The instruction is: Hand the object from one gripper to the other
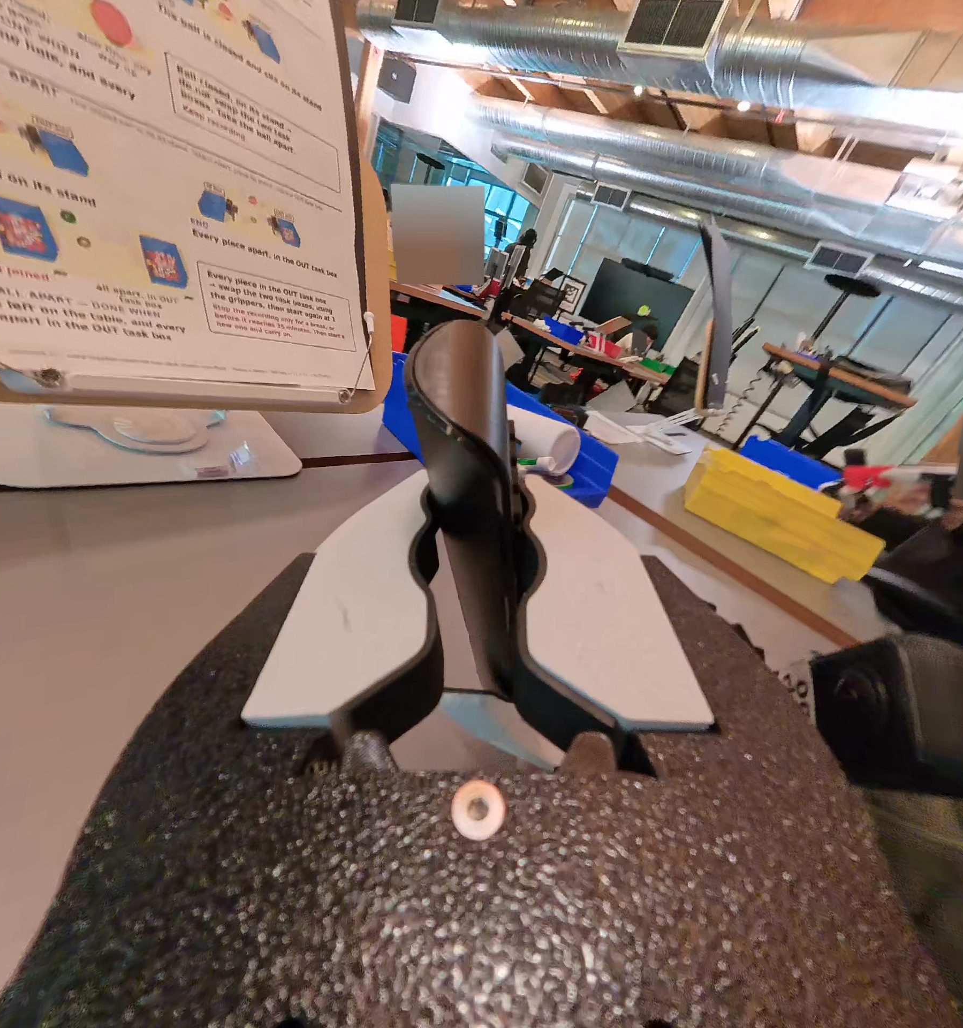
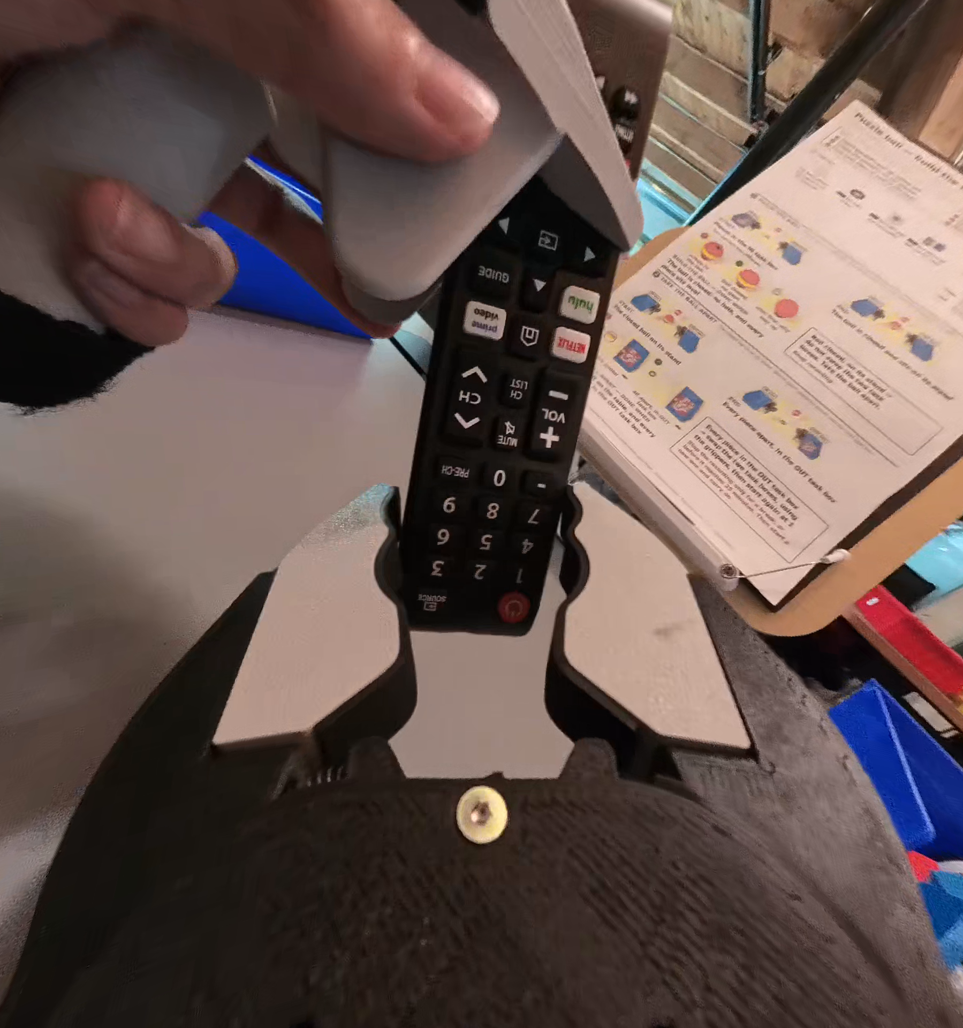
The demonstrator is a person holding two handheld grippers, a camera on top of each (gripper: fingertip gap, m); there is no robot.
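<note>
Mid-handover, both ends of the remote [image 2: 495,445] pinched at once. Right gripper [image 2: 482,548] is clamped across the number-pad end, keypad toward its camera, so the far end stays free. Left gripper [image 1: 476,534] is closed edge-on on that far end, remote's curved back [image 1: 457,400] up, presumably so neither grip blocks the other. Remote hangs in the air above the desk [image 2: 279,445], not resting on it. Beyond it, a clipboard with an instruction sheet [image 2: 790,356] stands propped near the desk's far edge. Judgement: one grip must let go next.

Remote [image 2: 490,445] between right claw [image 2: 482,534] fingers, left claw [image 2: 468,183] above; clipboard [image 2: 801,345] at right.
</note>
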